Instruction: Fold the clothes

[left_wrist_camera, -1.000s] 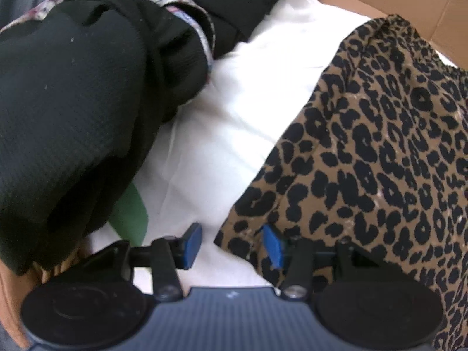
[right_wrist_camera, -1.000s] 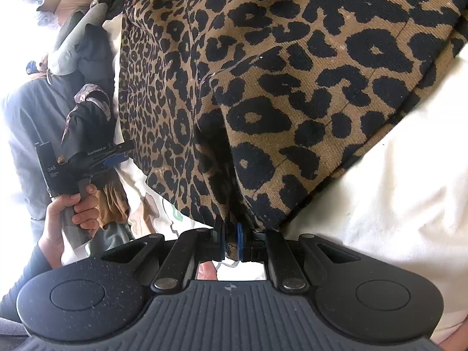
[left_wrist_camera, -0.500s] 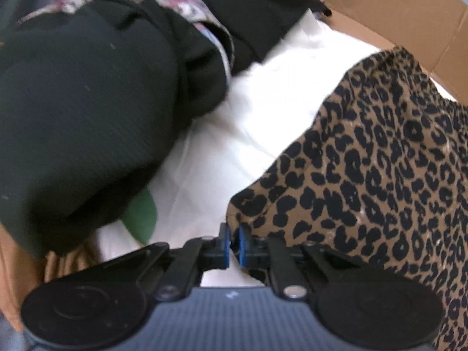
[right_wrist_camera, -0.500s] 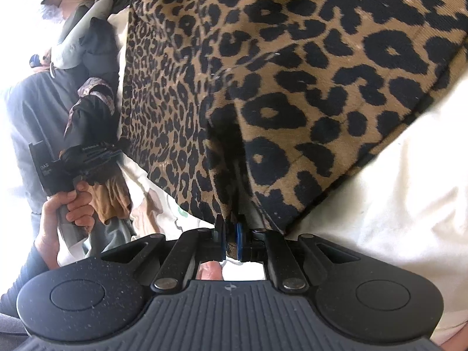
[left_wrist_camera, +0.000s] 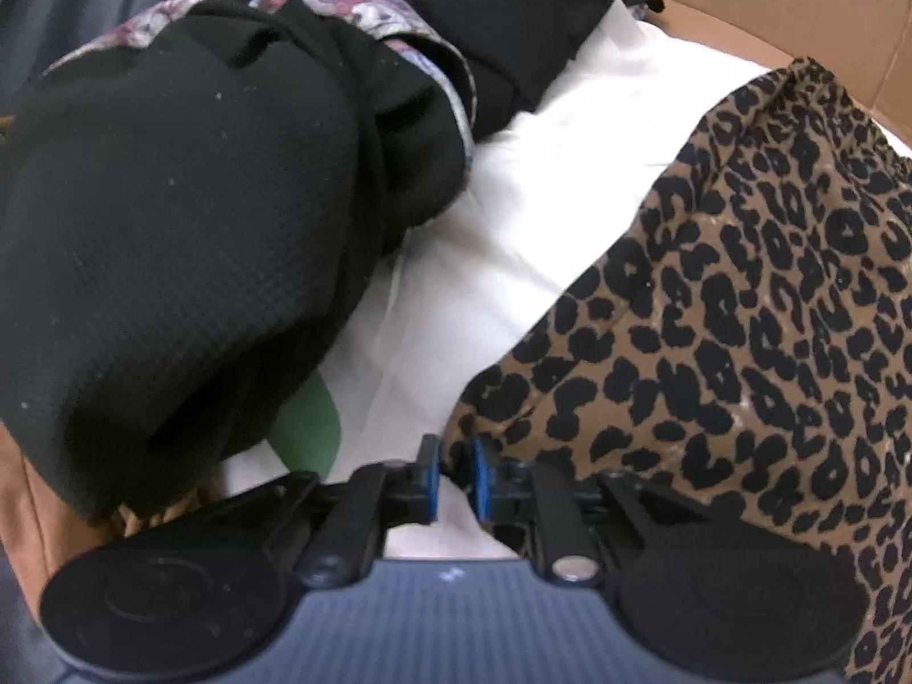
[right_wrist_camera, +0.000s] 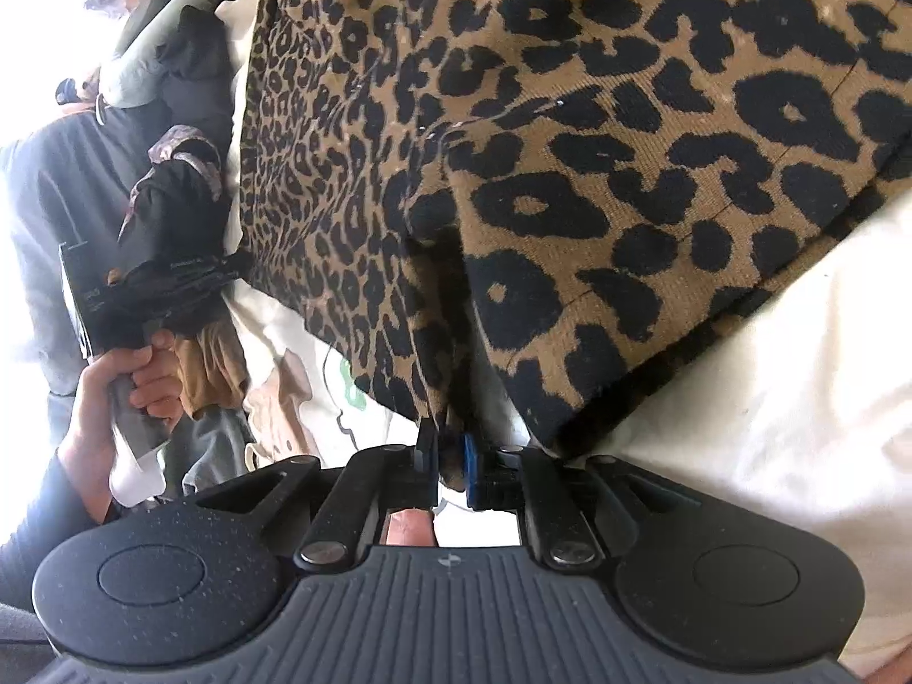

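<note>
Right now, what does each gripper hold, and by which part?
Both hold the leopard-print garment: the left gripper pinches a corner of its edge, the right gripper a hanging fold.

Both wrist views close, low, sharing leopard garment [left_wrist_camera: 741, 296] [right_wrist_camera: 570, 142]; left blurred

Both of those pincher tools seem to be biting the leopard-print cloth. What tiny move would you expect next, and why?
Probably a short lift of both edges together, to raise that side for folding over. The left gripper has its jaws nearly closed on a corner of the leopard-print garment, and the right gripper is pinched on another edge. The garment lies spread on the white sheet, not yet folded.
</note>
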### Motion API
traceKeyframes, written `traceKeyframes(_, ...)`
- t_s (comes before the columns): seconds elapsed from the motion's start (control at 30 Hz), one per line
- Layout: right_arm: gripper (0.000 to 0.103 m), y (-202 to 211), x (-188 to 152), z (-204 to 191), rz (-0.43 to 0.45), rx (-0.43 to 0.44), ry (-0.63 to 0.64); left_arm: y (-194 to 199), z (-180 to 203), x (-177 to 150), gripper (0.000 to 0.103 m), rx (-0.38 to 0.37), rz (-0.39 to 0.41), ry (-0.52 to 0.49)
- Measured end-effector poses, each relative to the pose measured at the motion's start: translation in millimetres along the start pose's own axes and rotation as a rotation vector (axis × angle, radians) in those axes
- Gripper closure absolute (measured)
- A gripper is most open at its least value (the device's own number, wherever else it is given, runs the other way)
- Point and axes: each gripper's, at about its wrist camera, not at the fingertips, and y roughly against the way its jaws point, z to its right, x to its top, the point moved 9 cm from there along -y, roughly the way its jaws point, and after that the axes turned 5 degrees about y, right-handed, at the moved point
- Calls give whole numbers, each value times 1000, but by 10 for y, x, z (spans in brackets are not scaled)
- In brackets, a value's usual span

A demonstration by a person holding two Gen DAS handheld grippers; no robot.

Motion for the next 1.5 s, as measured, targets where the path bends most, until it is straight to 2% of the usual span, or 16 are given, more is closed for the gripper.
traceKeyframes(0.1, 85, 130, 44, -67, 11, 11, 35, 70, -82, 51, 78, 15, -2, 60)
traceKeyframes(0.3, 85, 410, 168, -198, 49, 26, 100, 353, -60, 238, 79, -19, 48, 123)
traceKeyframes(0.53, 85, 848, 520, -212, 171, 6, 98, 479, 467, 431, 77, -103, 90, 63)
traceKeyframes(0.73, 80, 1285, 869, -19, 291, -109, 130, 621, 847, 436, 71, -171, 107, -21)
traceKeyframes(0.93, 80, 1574, 1158, 233, 383, -228, 155, 647, 1220, 467, 69, -228, 106, -61)
traceKeyframes(1.03, 80, 1641, 1291, 313, 418, -314, 200, 674, 1442, 479, 62, -259, 117, -99)
traceKeyframes(1.33, 80, 1860, 1564, 708, 491, -502, 216, 693, 2026, 488, 62, -322, 148, -220)
traceKeyframes(1.5, 80, 1971, 1576, 923, 519, -590, 205, 678, 2209, 482, 62, -331, 129, -207)
